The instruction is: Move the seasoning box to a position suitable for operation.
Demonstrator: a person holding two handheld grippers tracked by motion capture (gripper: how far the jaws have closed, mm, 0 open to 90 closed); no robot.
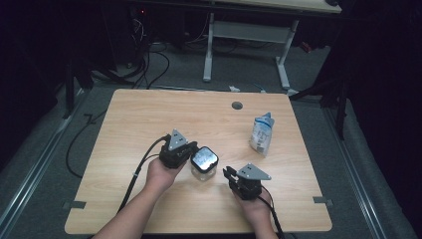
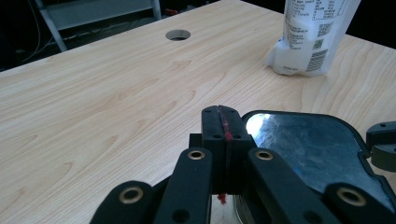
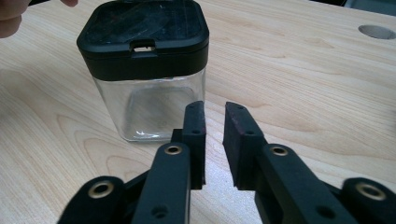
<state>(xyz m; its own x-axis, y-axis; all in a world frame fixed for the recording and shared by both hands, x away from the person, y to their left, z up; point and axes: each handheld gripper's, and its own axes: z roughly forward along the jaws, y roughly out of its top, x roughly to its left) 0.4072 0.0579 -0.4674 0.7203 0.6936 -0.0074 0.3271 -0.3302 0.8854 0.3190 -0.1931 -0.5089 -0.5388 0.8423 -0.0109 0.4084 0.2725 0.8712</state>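
Our left tongs (image 1: 191, 149) are closed, empty, beside the lidded jar (image 1: 204, 162) at frame centre; right tongs (image 3: 214, 122) slightly parted, empty. Next, we likely grip the jar.

the desk (image 1: 149, 124) looks like pale wood with a smooth, matt top. the jar (image 3: 144, 100) has clear, shiny walls like glass or plastic, and its lid (image 3: 142, 35) is black plastic, glossy on top. the bag (image 1: 262, 133) near the right edge is shiny white plastic. each tool is matt black plastic.
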